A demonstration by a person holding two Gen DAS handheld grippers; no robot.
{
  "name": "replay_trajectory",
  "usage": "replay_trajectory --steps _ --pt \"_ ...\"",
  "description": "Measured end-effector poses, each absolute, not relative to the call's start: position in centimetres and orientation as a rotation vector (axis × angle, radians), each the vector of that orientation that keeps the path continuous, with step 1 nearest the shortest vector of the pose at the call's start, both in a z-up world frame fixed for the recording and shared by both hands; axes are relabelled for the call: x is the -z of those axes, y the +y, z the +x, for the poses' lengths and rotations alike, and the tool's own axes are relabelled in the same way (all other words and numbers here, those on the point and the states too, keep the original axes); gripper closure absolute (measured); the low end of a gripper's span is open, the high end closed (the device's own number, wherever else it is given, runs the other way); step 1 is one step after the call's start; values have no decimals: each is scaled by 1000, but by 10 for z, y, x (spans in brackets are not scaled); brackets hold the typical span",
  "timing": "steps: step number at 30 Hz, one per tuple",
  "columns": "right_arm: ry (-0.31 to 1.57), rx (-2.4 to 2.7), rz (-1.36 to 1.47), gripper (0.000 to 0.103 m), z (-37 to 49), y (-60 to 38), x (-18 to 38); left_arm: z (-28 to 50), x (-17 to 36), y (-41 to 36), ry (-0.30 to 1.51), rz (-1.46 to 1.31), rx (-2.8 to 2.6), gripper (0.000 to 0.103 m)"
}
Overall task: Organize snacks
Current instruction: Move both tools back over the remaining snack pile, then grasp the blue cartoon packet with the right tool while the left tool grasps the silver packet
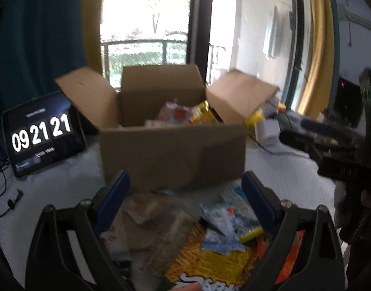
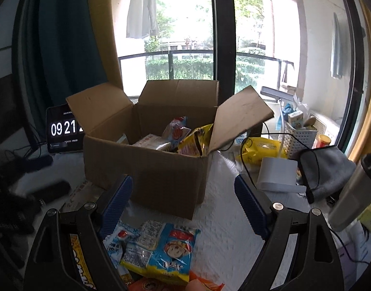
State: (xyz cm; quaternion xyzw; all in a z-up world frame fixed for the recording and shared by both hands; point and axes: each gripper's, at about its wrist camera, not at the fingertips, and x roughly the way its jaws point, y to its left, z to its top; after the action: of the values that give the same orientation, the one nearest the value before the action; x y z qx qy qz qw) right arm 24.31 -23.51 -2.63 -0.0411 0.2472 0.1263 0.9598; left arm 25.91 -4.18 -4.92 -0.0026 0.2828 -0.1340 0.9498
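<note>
An open cardboard box [image 2: 158,167] stands on the white-covered desk [image 2: 224,218], its flaps folded outward, with several snack packets [image 2: 185,138] already lying inside it. In the right wrist view the right hand-held gripper [image 2: 183,198] is spread wide with nothing between its blue pads [image 2: 117,201]; the box sits straight ahead of it, just beyond the fingertips. Below and between the fingers, on the desk in front of the box, lies a blue and yellow snack packet [image 2: 168,249] printed with a cartoon face, and a smaller light blue packet [image 2: 116,242] lies touching its left edge, near the left pad. An orange packet [image 2: 202,283] shows at the bottom edge.

In the left wrist view, which is blurred, the left hand-held gripper [image 1: 185,191] is also spread wide and grips nothing. The box [image 1: 173,152] stands directly ahead of it. Between its fingers lies a loose heap of snacks: a brownish wrapper [image 1: 149,223] on the left, a yellow bag [image 1: 209,264] in the middle, and a pale blue packet [image 1: 224,228] on top toward the right finger.

A tablet [image 1: 43,135] showing 09 21 21 leans at the left of the box. To the right of the box are a yellow bag [image 2: 260,150], a white basket [image 2: 299,138], a grey cloth [image 2: 328,172] and a steel flask [image 2: 355,191]
</note>
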Motion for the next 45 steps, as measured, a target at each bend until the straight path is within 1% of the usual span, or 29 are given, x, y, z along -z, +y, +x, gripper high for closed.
replay_trajectory --steps 3,9,17,18,19,20,21,22,24,25,26,27,28,29,30,31,32,33,34,42,45 --pt "495 -246 -87 15 239 -237 33 258 61 -56 613 27 293 9" --pt "547 -248 -58 15 248 -249 60 261 83 -74 675 68 313 9" --pt "699 -268 51 15 265 -265 105 263 110 -96 742 138 354 10" --pt "724 -272 68 15 267 -267 111 263 113 -99 747 149 361 12" --pt "740 -276 77 15 269 -268 115 264 115 -100 754 155 364 22" --pt "766 -286 93 15 271 -268 120 265 119 -100 771 161 365 28" --pt "784 -294 108 15 273 -270 124 268 122 -100 790 162 364 37" --pt "804 -301 122 16 275 -271 128 269 125 -100 801 162 361 44" --pt "855 -307 152 23 279 -271 138 270 129 -97 812 158 362 49" --pt "889 -321 172 28 280 -271 143 270 129 -96 815 154 365 52" --pt "903 -336 186 31 281 -271 146 270 130 -95 817 151 369 55" --pt "909 -351 201 32 282 -271 148 270 131 -96 818 151 375 59" --pt "911 -363 215 36 282 -272 148 269 132 -96 818 153 378 61" --pt "911 -371 215 45 282 -271 148 268 132 -97 816 153 380 62" --pt "911 -382 214 51 282 -270 148 267 132 -97 815 153 387 63" --pt "911 -394 205 64 282 -268 147 267 132 -97 816 154 390 63" --pt "908 -392 189 69 281 -265 146 268 131 -98 813 154 393 64" --pt "898 -390 165 80 279 -262 144 267 130 -98 809 152 397 64" --pt "887 -392 136 84 276 -258 142 267 130 -97 806 149 400 64" --pt "818 -388 51 94 257 -250 124 255 111 -87 753 117 412 64" --pt "769 -375 19 95 248 -251 109 251 100 -81 724 103 409 64"
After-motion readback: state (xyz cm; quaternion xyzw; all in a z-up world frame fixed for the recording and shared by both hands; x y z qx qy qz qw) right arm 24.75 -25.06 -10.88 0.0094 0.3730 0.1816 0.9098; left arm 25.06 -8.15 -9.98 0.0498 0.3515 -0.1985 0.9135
